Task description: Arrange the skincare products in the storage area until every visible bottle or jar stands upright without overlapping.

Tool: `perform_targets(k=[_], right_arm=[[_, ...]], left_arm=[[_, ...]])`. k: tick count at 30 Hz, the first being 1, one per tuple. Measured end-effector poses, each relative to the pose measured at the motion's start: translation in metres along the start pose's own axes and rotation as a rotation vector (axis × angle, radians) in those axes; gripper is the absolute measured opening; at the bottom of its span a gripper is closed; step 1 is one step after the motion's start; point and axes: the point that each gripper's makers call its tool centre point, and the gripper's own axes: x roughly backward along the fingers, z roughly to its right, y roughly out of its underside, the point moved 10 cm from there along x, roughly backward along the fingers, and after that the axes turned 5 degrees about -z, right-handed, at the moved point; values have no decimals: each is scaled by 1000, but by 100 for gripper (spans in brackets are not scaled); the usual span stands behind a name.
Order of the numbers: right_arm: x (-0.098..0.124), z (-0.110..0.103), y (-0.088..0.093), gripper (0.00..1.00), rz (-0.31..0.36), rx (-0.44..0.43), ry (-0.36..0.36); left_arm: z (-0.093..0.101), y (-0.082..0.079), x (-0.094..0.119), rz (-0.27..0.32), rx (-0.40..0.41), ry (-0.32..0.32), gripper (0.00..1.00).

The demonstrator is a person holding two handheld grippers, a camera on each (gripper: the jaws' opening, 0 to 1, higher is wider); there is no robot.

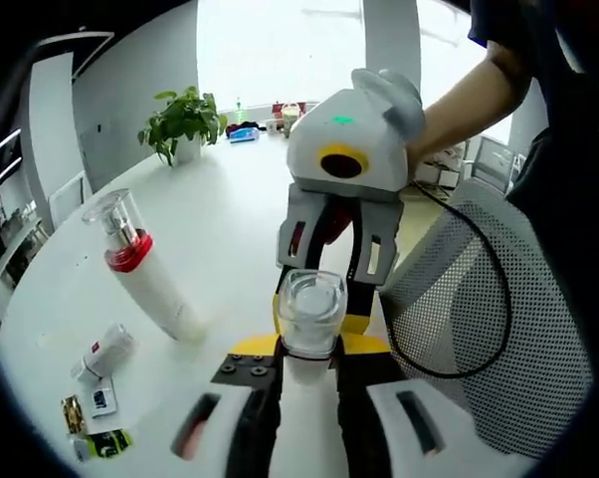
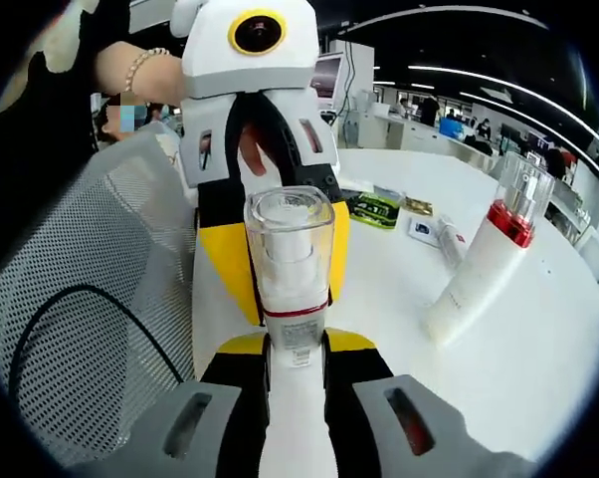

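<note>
White counter (image 1: 230,209): second pump bottle (image 1: 145,269) upright, small tube (image 1: 105,354) lying beside. Left claw (image 1: 307,383) and right claw (image 2: 298,373) both clenched on clear-capped bottle (image 2: 290,259), held between them above counter edge.

1. left gripper view: rides low over the white surface (image 1: 220,209), looking along its own jaws toward the bright window, close on a clear-capped bottle (image 1: 310,311).
2. right gripper view: faces the opposite way, toward the office interior, equally close on that bottle (image 2: 289,261).
3. shared: each view meets the other hand-held gripper head-on; both take in the red-collared bottle (image 1: 145,269) (image 2: 489,254) and mesh chair (image 1: 499,299) (image 2: 91,299).
</note>
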Motion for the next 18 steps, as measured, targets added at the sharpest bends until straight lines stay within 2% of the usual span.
perform_targets(k=[13, 18], right_arm=[[-3, 6, 7, 19, -15, -8, -15], [-3, 13, 10, 19, -9, -16, -17]], left_arm=[[-5, 4, -9, -6, 11, 15, 19], [-11, 3, -11, 9, 30, 17, 19]])
